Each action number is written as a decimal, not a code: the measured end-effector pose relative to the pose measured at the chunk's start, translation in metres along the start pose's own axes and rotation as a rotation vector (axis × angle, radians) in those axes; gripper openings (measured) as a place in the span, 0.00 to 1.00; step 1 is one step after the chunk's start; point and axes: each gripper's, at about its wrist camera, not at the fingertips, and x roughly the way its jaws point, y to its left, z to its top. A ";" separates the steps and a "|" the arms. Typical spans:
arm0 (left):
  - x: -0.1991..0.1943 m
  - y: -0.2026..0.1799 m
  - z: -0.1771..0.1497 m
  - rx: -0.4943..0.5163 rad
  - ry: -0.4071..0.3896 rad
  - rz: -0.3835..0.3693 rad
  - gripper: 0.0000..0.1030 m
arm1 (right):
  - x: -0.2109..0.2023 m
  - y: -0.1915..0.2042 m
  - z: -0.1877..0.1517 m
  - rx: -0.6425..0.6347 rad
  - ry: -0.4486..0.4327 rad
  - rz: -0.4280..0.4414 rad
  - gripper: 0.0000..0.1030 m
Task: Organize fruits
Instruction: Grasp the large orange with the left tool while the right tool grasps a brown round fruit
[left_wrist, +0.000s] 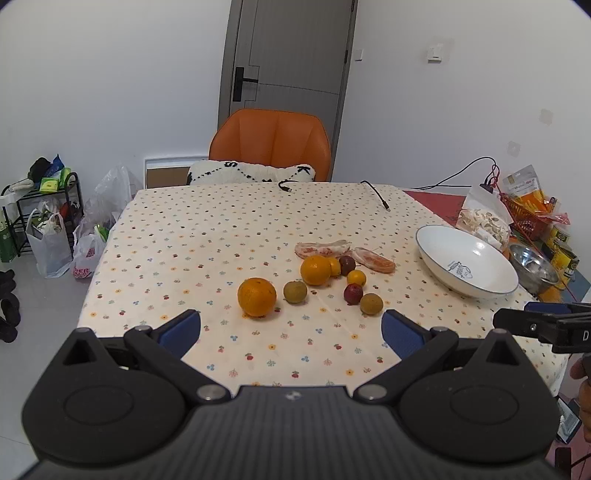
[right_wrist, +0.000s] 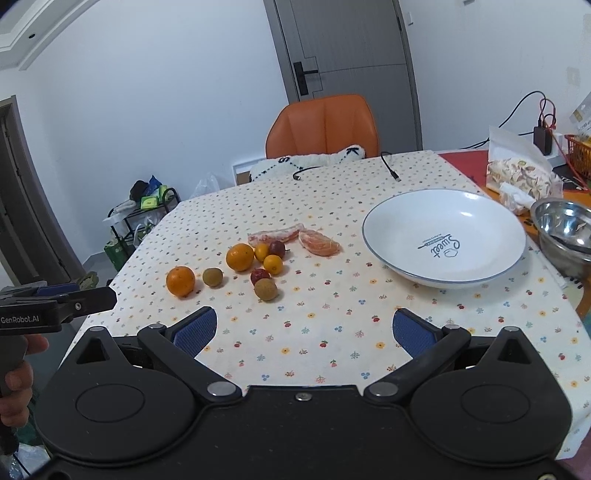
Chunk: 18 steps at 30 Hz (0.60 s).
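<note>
Several fruits lie loose on the spotted tablecloth: a near orange (left_wrist: 257, 297) (right_wrist: 180, 281), a second orange (left_wrist: 316, 270) (right_wrist: 240, 257), two brown-green round fruits (left_wrist: 295, 291) (left_wrist: 371, 304), two dark red ones (left_wrist: 353, 294) (left_wrist: 347, 264), small kumquats (left_wrist: 356, 278) and peeled pomelo segments (left_wrist: 373, 259) (right_wrist: 318, 242). An empty white bowl (left_wrist: 466, 260) (right_wrist: 443, 236) stands to the right. My left gripper (left_wrist: 291, 330) is open and empty, short of the near orange. My right gripper (right_wrist: 304, 330) is open and empty, near the table's front edge.
An orange chair (left_wrist: 271, 144) with a cushion stands behind the table. Two cable ends (left_wrist: 375, 194) lie at the far edge. A steel bowl (right_wrist: 565, 230), a snack bag (right_wrist: 521, 177), a red basket and cans crowd the right side. Bags and a rack stand on the floor at left.
</note>
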 end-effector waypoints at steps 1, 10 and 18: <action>0.003 0.000 0.000 0.000 0.002 -0.001 1.00 | 0.003 -0.001 0.000 0.001 0.002 0.003 1.00; 0.030 0.002 0.005 -0.005 0.001 0.006 1.00 | 0.024 -0.013 0.004 0.013 0.011 0.026 1.00; 0.054 0.010 0.007 -0.040 0.012 0.021 0.98 | 0.042 -0.020 0.008 0.029 0.011 0.063 1.00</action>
